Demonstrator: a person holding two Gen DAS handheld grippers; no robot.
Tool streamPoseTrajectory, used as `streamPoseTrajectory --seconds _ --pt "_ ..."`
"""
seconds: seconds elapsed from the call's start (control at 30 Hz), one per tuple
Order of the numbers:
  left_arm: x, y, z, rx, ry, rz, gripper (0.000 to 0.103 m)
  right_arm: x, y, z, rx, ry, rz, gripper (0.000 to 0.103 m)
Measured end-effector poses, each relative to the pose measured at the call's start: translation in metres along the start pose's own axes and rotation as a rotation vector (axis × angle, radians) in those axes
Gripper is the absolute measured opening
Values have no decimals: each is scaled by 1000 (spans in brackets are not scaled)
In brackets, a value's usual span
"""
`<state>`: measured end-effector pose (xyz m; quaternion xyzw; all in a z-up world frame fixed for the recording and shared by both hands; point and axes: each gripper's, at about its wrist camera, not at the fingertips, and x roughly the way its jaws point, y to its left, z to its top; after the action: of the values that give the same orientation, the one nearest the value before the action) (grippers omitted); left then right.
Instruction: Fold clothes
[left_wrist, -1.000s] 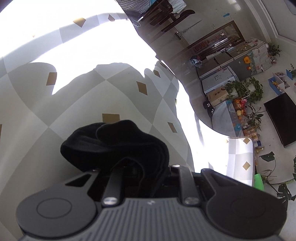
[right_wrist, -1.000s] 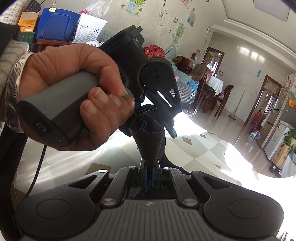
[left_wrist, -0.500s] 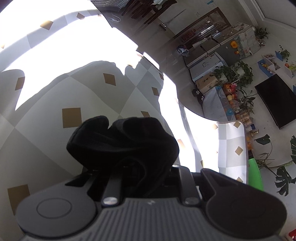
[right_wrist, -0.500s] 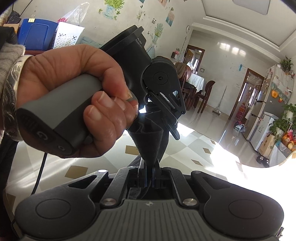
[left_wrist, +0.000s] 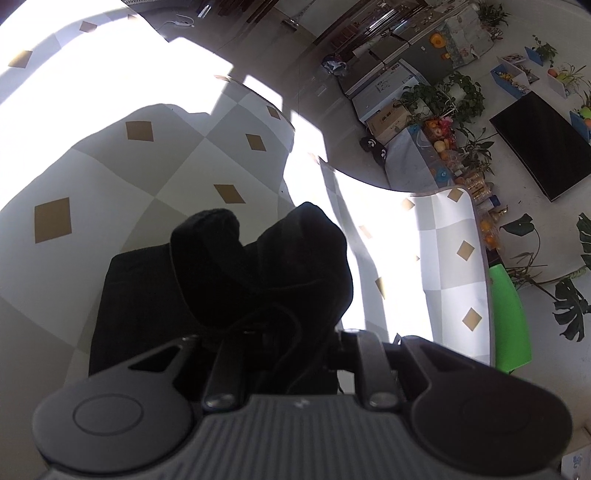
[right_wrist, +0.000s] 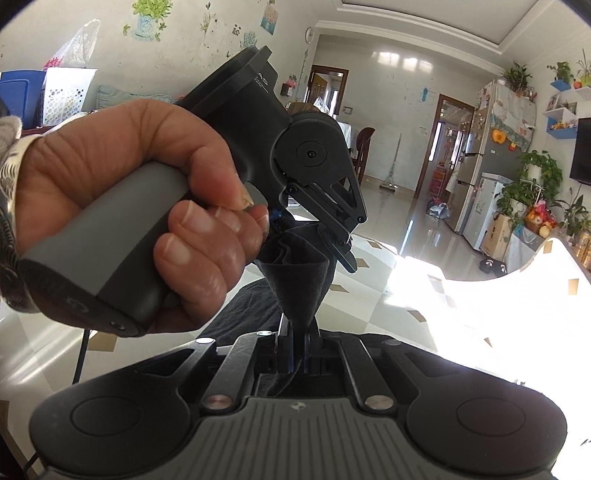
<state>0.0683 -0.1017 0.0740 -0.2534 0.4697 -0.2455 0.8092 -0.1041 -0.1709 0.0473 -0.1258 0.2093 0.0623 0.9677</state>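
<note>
A black garment (left_wrist: 258, 273) is bunched up in front of the left wrist camera, with my left gripper (left_wrist: 280, 332) shut on it; its fingertips are buried in the folds. More of the cloth hangs down to the checked tablecloth (left_wrist: 110, 177) below. In the right wrist view a taut strip of the same black garment (right_wrist: 299, 284) runs from my right gripper (right_wrist: 297, 343), shut on it, up into the left gripper (right_wrist: 332, 240), which a person's hand (right_wrist: 129, 206) holds just ahead.
The table's far edge (left_wrist: 332, 162) curves across the view, sunlit, with shiny floor beyond. A green chair (left_wrist: 509, 317) stands off the right side. Fridges (right_wrist: 495, 147), potted plants (right_wrist: 532, 173) and a doorway (right_wrist: 447, 140) line the far wall.
Both grippers have risen and rolled, lifting the garment off the table. More cloth now hangs under the left gripper, and the table edge has shifted in its view.
</note>
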Motion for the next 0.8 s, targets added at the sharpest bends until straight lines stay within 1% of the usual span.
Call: streamPoseTrajectory --seconds 0.23,0.4,0.47,0.53,0.6,0.67,0.7,0.77,0.8 --pt "34 -20 -6 16 59 -6 17 -3 -29 -14 80 67 -41 4" --pt "62 -32 -16 23 115 -21 17 -3 -50 -23 165 151 -67 4" --pt "75 -37 -23 28 148 -23 17 -1 -59 -29 200 200 -95 4" --pt "87 -41 -30 37 174 -20 17 1 -72 -35 262 259 -125 6" --pt "94 -45 -37 47 191 -22 19 2 -83 -38 323 295 -148 12" --pt "94 -46 -40 58 192 -22 24 -3 -89 -39 359 296 -179 22" --pt "93 -46 -41 62 189 -18 25 -5 -92 -40 362 291 -207 25" --pt "89 -44 -38 65 173 -2 30 -9 -93 -40 356 282 -258 29" --pt "86 -41 -37 65 164 4 31 -11 -95 -40 363 278 -284 30"
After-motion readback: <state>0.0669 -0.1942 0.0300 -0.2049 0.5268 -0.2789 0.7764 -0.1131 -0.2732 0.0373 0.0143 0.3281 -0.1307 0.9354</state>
